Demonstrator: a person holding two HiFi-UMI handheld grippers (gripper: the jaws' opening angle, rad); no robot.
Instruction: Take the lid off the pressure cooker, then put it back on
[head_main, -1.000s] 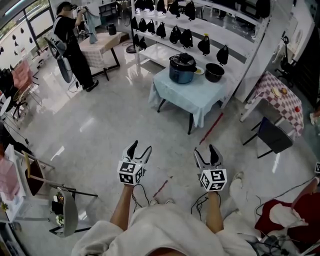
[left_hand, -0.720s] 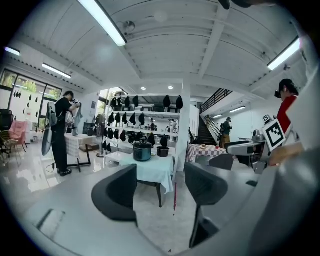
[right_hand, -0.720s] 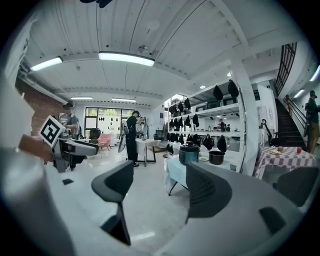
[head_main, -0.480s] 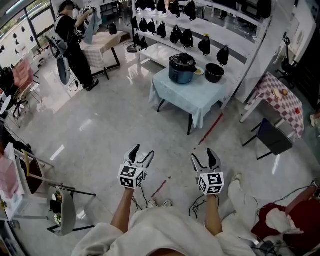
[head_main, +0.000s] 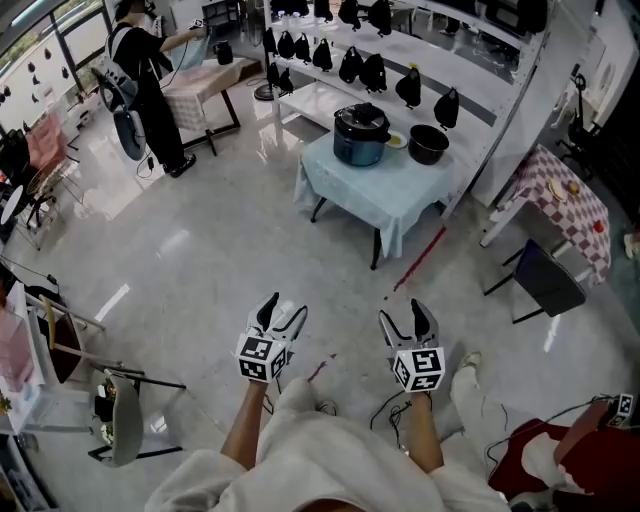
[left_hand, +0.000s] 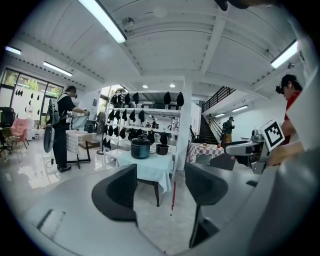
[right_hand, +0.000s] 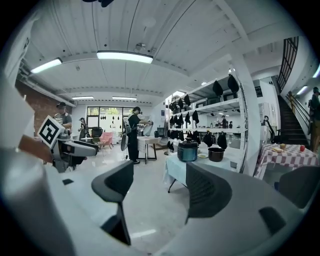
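A dark blue pressure cooker (head_main: 360, 135) with its black lid (head_main: 361, 116) on stands on a small table with a pale blue cloth (head_main: 372, 187), far ahead across the floor. It also shows small in the left gripper view as the cooker (left_hand: 140, 148) and in the right gripper view as the cooker (right_hand: 187, 150). My left gripper (head_main: 280, 310) and right gripper (head_main: 408, 317) hang side by side over bare floor, both open and empty, pointing toward the table.
A black inner pot (head_main: 428, 145) sits beside the cooker. White shelves (head_main: 400, 60) with black hanging items stand behind the table. A person (head_main: 145, 85) works at another table at the far left. A checkered table (head_main: 560, 200) and dark chair (head_main: 545, 280) stand at the right.
The table and cooker have come slightly nearer in the head view. Both grippers have shifted a little lower and closer together. The person at the left has turned.
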